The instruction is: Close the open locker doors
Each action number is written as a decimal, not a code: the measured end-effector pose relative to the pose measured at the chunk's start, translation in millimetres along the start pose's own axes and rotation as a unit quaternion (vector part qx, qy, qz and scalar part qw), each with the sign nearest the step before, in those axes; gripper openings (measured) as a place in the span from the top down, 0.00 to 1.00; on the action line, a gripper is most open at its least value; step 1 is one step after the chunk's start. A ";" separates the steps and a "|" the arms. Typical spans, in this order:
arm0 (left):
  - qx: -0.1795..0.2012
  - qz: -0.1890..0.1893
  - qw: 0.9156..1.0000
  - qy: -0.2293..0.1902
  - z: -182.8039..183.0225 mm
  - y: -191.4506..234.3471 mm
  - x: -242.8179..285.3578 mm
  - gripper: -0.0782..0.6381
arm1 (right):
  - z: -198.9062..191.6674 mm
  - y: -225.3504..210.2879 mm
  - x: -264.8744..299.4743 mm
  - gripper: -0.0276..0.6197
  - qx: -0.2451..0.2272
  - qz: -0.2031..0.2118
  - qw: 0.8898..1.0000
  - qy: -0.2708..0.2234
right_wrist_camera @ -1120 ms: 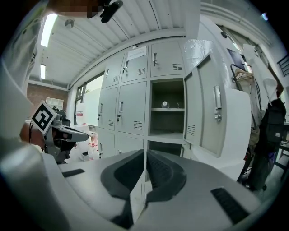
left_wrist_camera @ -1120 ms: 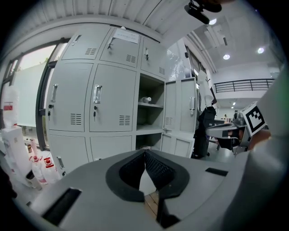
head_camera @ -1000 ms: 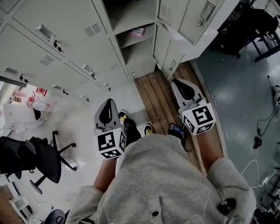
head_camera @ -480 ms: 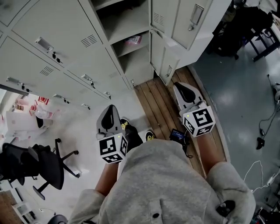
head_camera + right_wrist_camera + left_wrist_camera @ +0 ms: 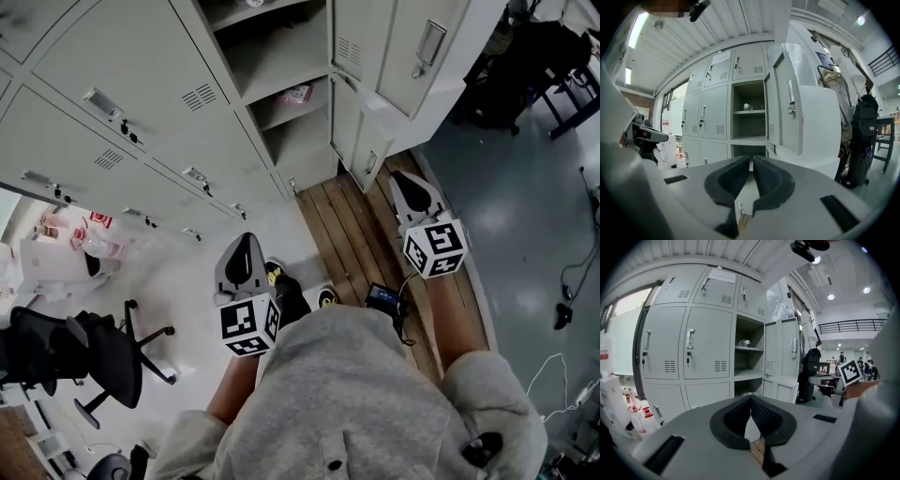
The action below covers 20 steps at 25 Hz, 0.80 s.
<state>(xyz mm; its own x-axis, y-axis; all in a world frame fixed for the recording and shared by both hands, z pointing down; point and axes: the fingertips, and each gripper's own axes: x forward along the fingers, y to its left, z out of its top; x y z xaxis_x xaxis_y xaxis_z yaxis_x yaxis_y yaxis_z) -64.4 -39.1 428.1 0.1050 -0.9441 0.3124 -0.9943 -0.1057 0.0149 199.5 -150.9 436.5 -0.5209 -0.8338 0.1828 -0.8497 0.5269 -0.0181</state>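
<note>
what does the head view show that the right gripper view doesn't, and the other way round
Only the head view: the black office chair, the person's shoes and a pink item on a lower locker shelf. Only the right gripper view: the ceiling light and a paper notice on a top locker door. Both: the open locker compartments and the open doors swung out beside them.
</note>
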 end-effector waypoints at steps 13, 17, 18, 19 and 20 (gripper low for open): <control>0.005 0.000 1.000 0.009 1.9 2.6 10.3 0.88 | -22.7 -42.5 37.3 0.90 0.008 -0.013 1.000 0.025; 0.004 0.002 1.000 0.013 -0.5 2.7 9.6 0.88 | -35.2 -50.4 50.1 0.77 0.022 -0.004 0.999 0.039; 0.003 0.003 1.000 0.013 -0.6 4.1 9.4 0.88 | -38.5 -52.5 53.9 0.77 0.023 -0.004 0.999 0.043; 0.003 0.004 1.000 0.013 -0.5 5.9 9.4 0.88 | -41.5 -54.9 58.0 0.77 0.023 -0.006 0.999 0.047; 0.002 0.006 1.000 0.013 -0.3 7.8 9.2 0.88 | -44.5 -57.4 62.1 0.77 0.024 -0.007 0.998 0.050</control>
<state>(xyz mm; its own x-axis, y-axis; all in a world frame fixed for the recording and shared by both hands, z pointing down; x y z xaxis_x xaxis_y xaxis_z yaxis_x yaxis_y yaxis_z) -71.2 -48.6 431.4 0.0931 -0.9365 0.3380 -0.9953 -0.0964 0.0072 219.6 -225.6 492.6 -0.4994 -0.8195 0.2810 -0.8615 0.5041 -0.0610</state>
